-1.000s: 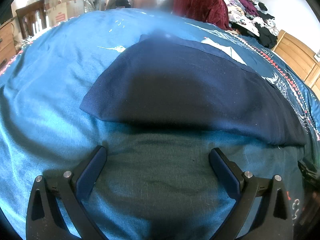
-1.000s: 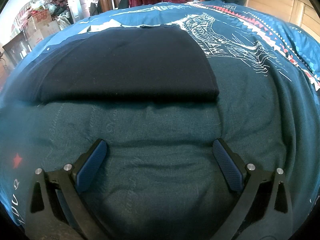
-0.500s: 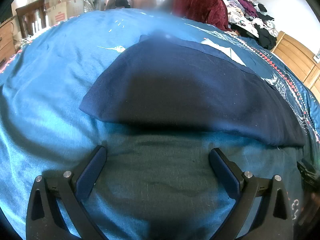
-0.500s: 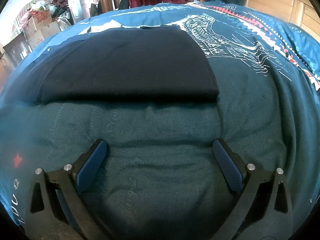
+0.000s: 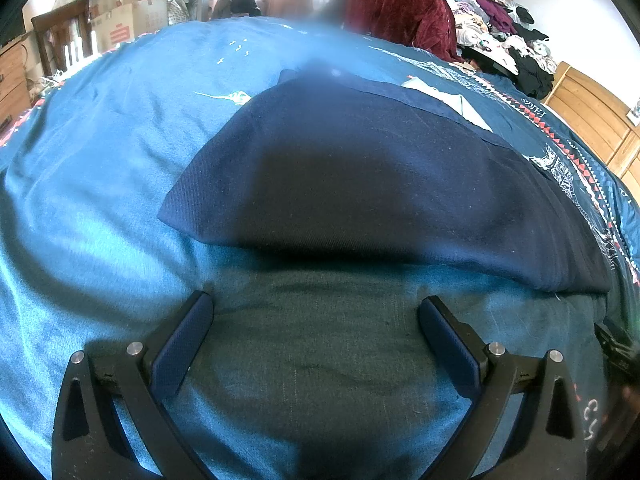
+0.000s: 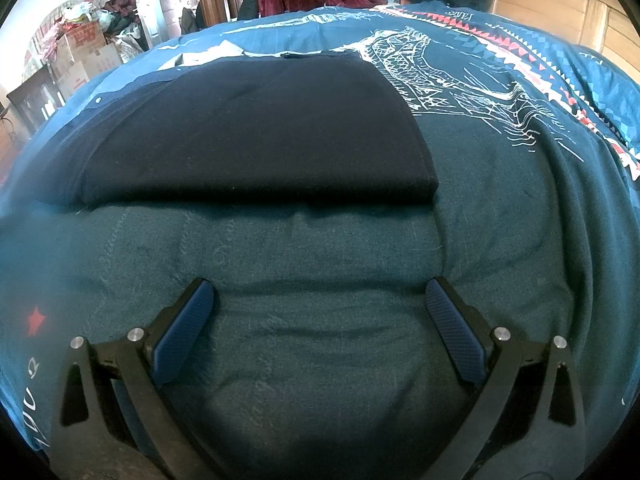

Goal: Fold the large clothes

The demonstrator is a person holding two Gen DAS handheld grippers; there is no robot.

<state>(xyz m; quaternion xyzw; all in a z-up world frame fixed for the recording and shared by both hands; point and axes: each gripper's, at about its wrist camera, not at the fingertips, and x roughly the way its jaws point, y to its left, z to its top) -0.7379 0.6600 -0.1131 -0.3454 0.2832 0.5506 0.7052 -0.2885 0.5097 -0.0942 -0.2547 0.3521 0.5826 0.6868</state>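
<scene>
Your folded navy garment (image 5: 384, 184) lies flat on the blue bedspread (image 5: 100, 168), just ahead of both grippers and touching neither. From the right wrist it (image 6: 256, 136) reads almost black, its near edge a thick fold; how many layers it has you cannot tell. A hazy smear blurs its far edge in the left view. Your left gripper (image 5: 316, 316) sits low over the bedspread, fingers spread wide with nothing between them. Your right gripper (image 6: 320, 304) matches it, spread wide and empty over bare cloth. Beyond the bed, a red garment (image 5: 400, 8), a clothes pile (image 5: 500, 36) and boxes (image 5: 128, 4) are cut off by the frame.
</scene>
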